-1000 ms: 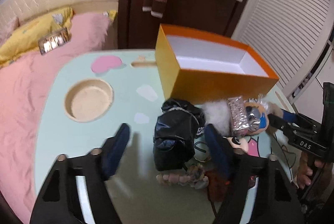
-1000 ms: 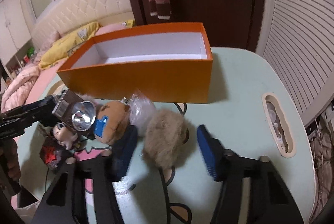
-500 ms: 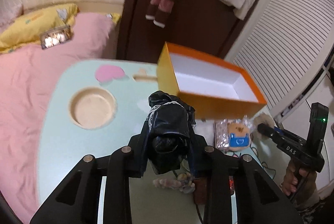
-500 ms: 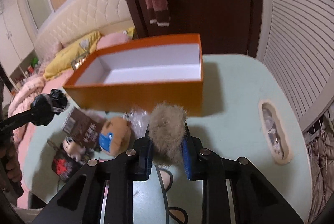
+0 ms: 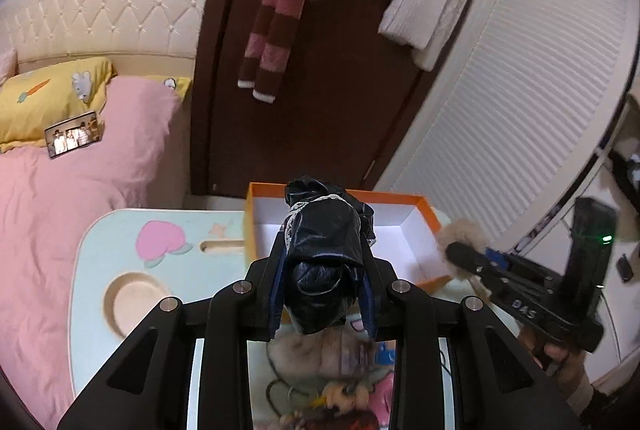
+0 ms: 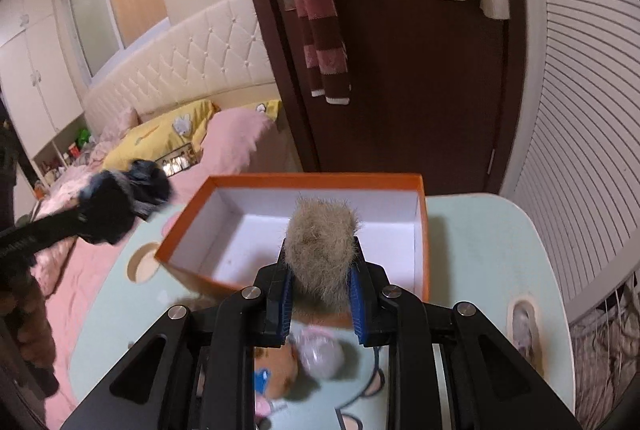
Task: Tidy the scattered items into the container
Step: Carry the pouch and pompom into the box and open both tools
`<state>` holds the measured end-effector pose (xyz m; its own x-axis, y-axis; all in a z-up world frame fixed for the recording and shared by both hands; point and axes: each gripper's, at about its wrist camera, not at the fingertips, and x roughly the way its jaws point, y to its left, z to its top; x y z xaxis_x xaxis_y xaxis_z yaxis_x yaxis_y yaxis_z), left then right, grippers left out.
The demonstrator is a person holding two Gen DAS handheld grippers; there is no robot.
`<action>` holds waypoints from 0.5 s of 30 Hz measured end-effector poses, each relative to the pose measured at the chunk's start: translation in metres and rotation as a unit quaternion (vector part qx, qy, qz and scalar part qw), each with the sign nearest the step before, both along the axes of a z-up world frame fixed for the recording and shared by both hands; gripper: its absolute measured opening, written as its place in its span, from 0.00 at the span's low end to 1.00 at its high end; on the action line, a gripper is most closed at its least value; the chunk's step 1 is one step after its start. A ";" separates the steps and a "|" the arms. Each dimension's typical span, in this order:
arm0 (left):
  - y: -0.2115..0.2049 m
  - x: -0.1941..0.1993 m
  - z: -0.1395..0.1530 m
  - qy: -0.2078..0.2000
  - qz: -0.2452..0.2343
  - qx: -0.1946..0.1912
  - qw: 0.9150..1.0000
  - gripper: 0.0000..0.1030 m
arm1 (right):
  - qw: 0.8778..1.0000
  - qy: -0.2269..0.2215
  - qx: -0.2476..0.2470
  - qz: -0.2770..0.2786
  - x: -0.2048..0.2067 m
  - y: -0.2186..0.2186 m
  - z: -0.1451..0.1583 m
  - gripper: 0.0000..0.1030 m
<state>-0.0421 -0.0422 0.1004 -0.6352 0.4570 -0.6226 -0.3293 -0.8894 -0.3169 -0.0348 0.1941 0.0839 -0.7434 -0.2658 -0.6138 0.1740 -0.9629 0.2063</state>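
While both hands are loaded, the trick is getting each thing over the orange box [image 6: 320, 179] before letting go. The left tool [image 5: 324, 270] is clamped on a crumpled black bundle [image 5: 324, 242], held above the desk [image 5: 160, 222] with the box's white inside at 12 o'clock behind it. The right tool [image 6: 320, 270] is squeezed tight on a tan fur pom [image 6: 322, 250], box opening dead ahead at 12 too. Best bet: carry both past the near orange wall, keep the two tools apart so they don't bump, then drop low inside before releasing, since both are light and floppy. Leftover toys [image 6: 280, 366] sit on the desk at 6 o'clock.
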 end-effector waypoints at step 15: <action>0.046 -0.042 -0.045 -0.048 -0.022 -0.035 0.998 0.31 | 0.997 -0.066 0.023 -0.019 -0.054 -0.005 -0.033 0.22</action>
<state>-0.0845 0.0041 0.0557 -0.5517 0.4372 -0.7102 -0.3402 -0.8955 -0.2870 -0.0883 0.1891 0.0513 -0.6638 -0.2081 -0.7184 0.1116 -0.9773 0.1800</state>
